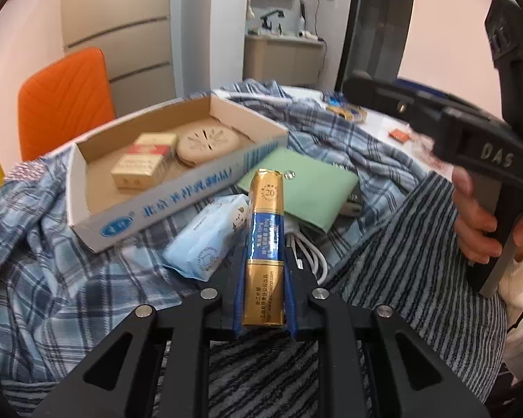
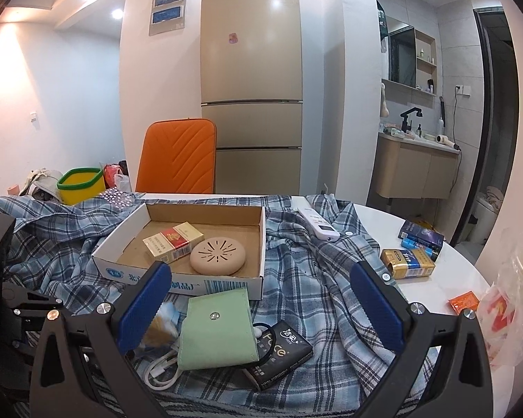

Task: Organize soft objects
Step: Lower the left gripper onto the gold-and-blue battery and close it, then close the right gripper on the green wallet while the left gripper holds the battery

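Note:
My left gripper [image 1: 264,275] is shut on a gold and blue cigarette pack [image 1: 264,244], held above the blue plaid cloth [image 1: 45,261]. Ahead lies a cardboard tray [image 1: 177,195] with two cigarette packs [image 1: 146,163] and a round beige disc [image 1: 207,142]. A light-blue tissue pack [image 1: 205,240] and a green pouch [image 1: 307,188] lie just below the tray. My right gripper [image 2: 261,299] is open and empty, hovering over the green pouch [image 2: 219,327], a black tissue pack [image 2: 282,351] and a white cable [image 2: 164,369]. The tray [image 2: 177,278] is beyond it.
A white remote [image 2: 317,223], a gold cigarette pack [image 2: 408,263], dark blue boxes [image 2: 422,237], an orange sachet [image 2: 463,303] and a plastic bag [image 2: 505,313] lie to the right. An orange chair [image 2: 177,156] and a yellow bin [image 2: 80,184] stand behind the table. A striped cloth [image 1: 418,261] lies near me.

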A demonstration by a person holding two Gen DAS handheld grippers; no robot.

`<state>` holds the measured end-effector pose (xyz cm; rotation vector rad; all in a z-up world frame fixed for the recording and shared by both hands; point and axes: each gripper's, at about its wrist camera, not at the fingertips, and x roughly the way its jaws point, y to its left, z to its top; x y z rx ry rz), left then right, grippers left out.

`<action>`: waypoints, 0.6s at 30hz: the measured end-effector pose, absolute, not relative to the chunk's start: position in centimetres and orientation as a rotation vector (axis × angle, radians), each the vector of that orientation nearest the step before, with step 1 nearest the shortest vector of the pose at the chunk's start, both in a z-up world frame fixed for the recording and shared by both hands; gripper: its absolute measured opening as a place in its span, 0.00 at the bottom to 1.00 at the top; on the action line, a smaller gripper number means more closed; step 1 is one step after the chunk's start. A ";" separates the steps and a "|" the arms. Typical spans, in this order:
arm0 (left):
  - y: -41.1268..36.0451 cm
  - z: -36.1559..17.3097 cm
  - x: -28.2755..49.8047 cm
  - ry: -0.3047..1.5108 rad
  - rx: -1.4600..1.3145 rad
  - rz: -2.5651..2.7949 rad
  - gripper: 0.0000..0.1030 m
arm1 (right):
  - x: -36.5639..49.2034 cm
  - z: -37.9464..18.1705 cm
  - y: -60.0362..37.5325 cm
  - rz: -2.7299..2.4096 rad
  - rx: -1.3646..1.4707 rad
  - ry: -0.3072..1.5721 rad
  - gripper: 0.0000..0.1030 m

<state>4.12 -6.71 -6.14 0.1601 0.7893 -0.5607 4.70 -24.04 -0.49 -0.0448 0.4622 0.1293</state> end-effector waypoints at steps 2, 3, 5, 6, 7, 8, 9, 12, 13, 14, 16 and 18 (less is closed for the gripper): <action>-6.1 -5.4 3.5 0.738 0.139 -0.552 0.17 | 4.7 -0.5 -24.1 0.127 -0.045 0.461 1.00; -5.8 -5.0 3.2 0.707 0.130 -0.542 0.16 | 4.7 -0.5 -24.2 0.127 -0.045 0.462 1.00; -5.1 -4.1 2.3 0.634 0.115 -0.515 0.16 | 4.8 -0.6 -24.2 0.129 -0.042 0.467 1.00; -4.8 -3.7 1.9 0.596 0.109 -0.499 0.16 | 4.8 -0.6 -24.3 0.130 -0.039 0.473 1.00; -4.6 -3.3 1.5 0.556 0.105 -0.476 0.16 | 4.8 -0.7 -24.4 0.128 -0.034 0.486 1.00; -4.3 -2.9 1.0 0.518 0.101 -0.454 0.16 | 4.9 -0.8 -24.5 0.105 -0.028 0.520 1.00; -4.1 -2.5 0.7 0.489 0.095 -0.439 0.16 | 4.8 -0.9 -24.6 0.083 -0.018 0.559 1.00; -3.0 -1.6 0.1 0.412 0.057 -0.379 0.17 | 4.7 -1.4 -24.3 0.112 0.026 0.647 1.00; -2.6 -1.4 0.1 0.395 0.040 -0.360 0.16 | 5.0 -1.9 -24.4 0.123 0.061 0.709 1.00; -2.2 -1.2 0.1 0.385 0.027 -0.341 0.16 | 5.3 -2.2 -24.4 0.131 0.086 0.742 1.00; -1.8 -1.1 0.6 0.388 0.008 -0.319 0.16 | 6.0 -3.0 -24.8 0.133 0.154 0.814 0.95; -1.6 -1.2 1.0 0.403 -0.007 -0.317 0.16 | 6.9 -4.1 -24.8 0.150 0.202 0.901 0.86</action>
